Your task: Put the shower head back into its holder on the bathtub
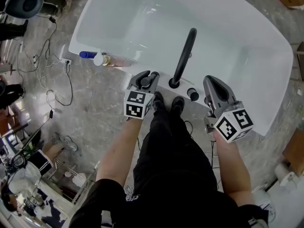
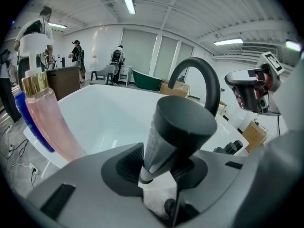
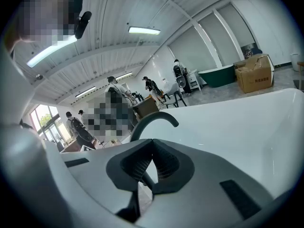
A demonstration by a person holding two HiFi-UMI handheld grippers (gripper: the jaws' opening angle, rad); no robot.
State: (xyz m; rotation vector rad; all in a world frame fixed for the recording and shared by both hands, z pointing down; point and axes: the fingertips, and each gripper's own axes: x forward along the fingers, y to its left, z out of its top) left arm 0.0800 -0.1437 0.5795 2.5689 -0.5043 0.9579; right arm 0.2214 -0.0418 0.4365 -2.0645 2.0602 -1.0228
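Observation:
The black shower head [image 2: 183, 127] stands upright between the jaws of my left gripper [image 2: 159, 167], flared end up and ribbed handle running down to the white tub rim. The pads flank the handle with a slight gap on the left side, so the gripper is open. My jaws hide its lower end and the holder. In the head view my left gripper [image 1: 148, 80] sits at the near rim, left of the curved black faucet [image 1: 184, 56]. My right gripper [image 1: 214, 88] hovers shut and empty over the rim to the faucet's right, with the faucet [image 3: 152, 122] ahead of it.
The white bathtub [image 1: 228, 27] fills the far side. A black knob [image 1: 193, 94] sits on the rim between the grippers. A pink bottle [image 2: 47, 122] and a blue one [image 1: 86, 54] stand on the rim at left. Cables lie on the floor. People stand in the background.

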